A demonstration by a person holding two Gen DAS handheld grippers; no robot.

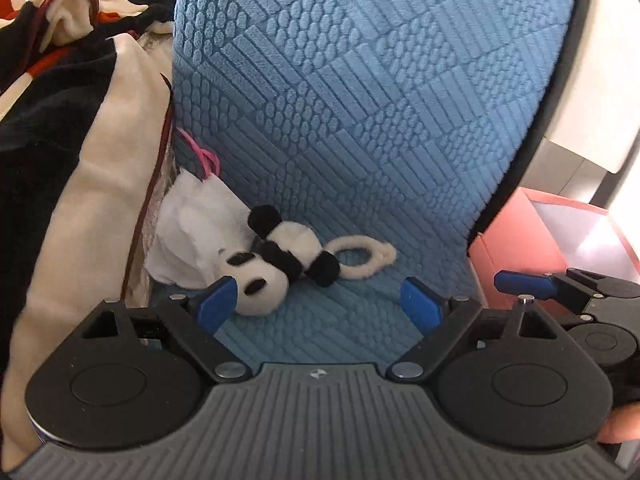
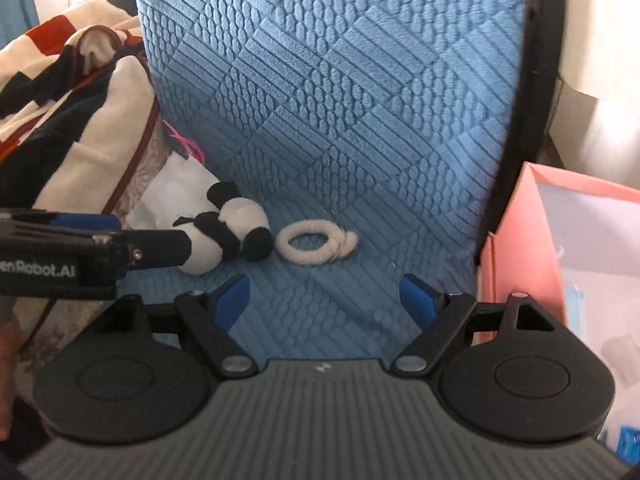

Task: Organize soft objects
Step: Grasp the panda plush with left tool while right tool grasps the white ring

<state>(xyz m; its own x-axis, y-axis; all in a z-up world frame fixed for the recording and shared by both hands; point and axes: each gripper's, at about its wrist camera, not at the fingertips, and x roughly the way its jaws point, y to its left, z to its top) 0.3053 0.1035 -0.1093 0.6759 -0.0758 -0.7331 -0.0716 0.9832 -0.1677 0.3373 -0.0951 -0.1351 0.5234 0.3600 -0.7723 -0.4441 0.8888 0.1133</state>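
Observation:
A small black-and-white panda plush (image 1: 276, 258) lies on a blue textured cushion (image 1: 360, 100), with a white fuzzy ring (image 1: 362, 258) just to its right and a white cloth pouch (image 1: 192, 224) to its left. My left gripper (image 1: 320, 306) is open, its left fingertip touching the panda's head. In the right wrist view the panda (image 2: 228, 234) and the ring (image 2: 316, 242) lie ahead on the cushion (image 2: 340, 100). My right gripper (image 2: 324, 300) is open and empty, a little short of the ring. The left gripper (image 2: 92, 240) shows there from the side beside the panda.
A heap of black, white and red fabric (image 1: 60, 120) lies to the left of the cushion. A pink box (image 2: 560, 248) with a pale inside stands at the right. The right gripper's finger (image 1: 528, 284) shows at the left view's right edge.

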